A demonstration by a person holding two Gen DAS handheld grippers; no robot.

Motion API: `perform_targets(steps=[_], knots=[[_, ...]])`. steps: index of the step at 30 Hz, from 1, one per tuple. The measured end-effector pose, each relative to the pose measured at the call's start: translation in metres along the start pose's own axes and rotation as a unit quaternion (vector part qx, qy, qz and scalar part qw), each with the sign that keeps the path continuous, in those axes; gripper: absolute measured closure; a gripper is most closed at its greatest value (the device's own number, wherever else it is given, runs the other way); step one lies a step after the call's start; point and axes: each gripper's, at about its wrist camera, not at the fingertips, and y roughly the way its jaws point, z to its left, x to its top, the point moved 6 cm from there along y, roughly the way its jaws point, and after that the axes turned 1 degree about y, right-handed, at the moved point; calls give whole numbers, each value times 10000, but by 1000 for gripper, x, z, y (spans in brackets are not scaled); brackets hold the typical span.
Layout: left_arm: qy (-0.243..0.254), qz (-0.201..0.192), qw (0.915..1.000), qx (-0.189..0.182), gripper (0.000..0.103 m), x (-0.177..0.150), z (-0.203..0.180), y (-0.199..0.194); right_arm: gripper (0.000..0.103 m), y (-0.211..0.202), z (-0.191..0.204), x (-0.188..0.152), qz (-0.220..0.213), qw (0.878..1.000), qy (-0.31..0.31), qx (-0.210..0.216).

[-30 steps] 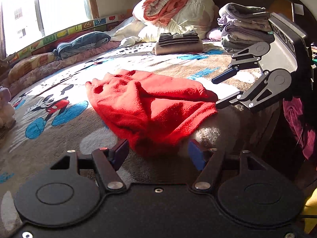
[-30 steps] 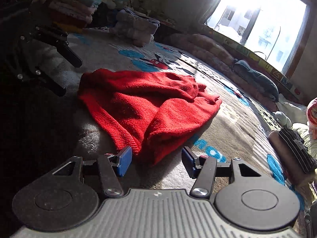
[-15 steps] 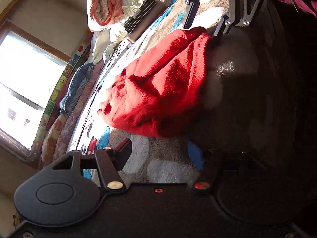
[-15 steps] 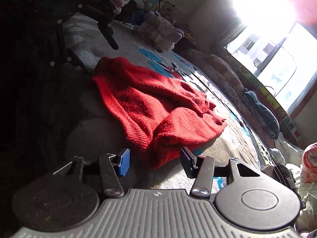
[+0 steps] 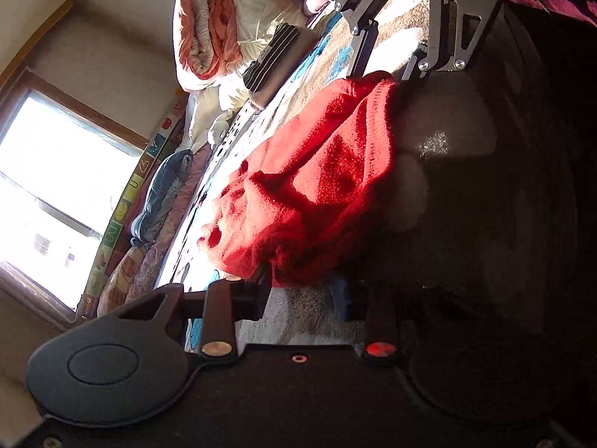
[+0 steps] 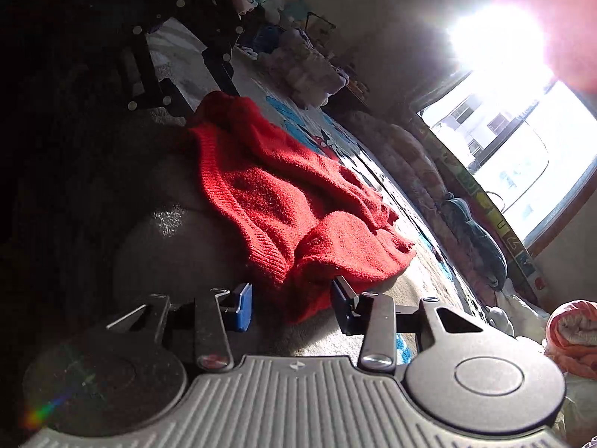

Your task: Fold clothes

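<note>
Both grippers are spread wide at opposite ends of the red sweater (image 5: 317, 186): the left gripper (image 5: 304, 293) straddles one bunched end, the right gripper (image 6: 291, 304) the other. The sweater lies crumpled near the bed's (image 6: 395, 298) shadowed edge.

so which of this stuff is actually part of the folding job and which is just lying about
In the job:
red sweater
left gripper
right gripper

Lying about:
striped folded garment
orange and white rolled bedding
blue garment by the window
cartoon-print blanket
</note>
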Motion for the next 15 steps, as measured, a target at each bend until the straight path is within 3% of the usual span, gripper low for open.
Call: perform_targets(steps=[2, 5, 7, 8, 12, 15], knots=[[89, -58, 9999, -12, 69, 0, -3, 6, 61, -2, -1, 2, 28, 9999, 125, 74], [31, -75, 10000, 12, 70, 3, -2, 11, 75, -5, -3, 4, 70, 9993, 312, 186], [-230, -19, 9997, -8, 85, 4, 1, 12, 80, -7, -4, 6, 98, 9987, 437, 260], [-319, -15, 9995, -39, 87, 6, 0, 10, 82, -8, -5, 7, 111, 9982, 499, 297], [-566, -53, 9983, -156, 90, 12, 1, -3, 83, -14, -6, 11, 157, 9962, 734, 443], [-776, -192, 9966, -184, 89, 19, 6, -23, 84, -38, -15, 16, -88, 9928, 1108, 438]])
